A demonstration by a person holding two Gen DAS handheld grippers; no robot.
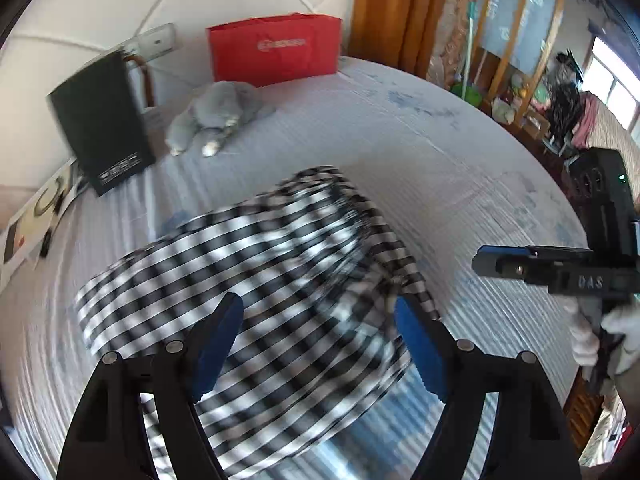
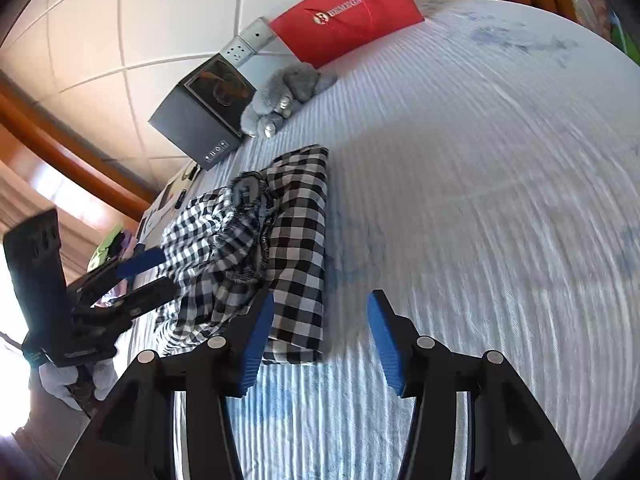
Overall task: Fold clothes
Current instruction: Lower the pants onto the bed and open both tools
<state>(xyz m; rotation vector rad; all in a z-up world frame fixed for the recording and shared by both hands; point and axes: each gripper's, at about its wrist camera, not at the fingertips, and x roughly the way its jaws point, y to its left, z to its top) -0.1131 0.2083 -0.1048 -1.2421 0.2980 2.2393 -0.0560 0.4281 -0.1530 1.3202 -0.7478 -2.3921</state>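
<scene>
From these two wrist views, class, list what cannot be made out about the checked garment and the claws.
- Checked garment: motion blur in the left wrist view hides its folds and edges.
- Its near hem: covered by the left claw there.
- Garment type: bunched in the right wrist view, unclear.
- Right claw: in the left wrist view, cut off by the edge.

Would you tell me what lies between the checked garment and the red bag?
Only bare striped bedsheet lies between the checked garment and the red bag, in the right wrist view.
</scene>
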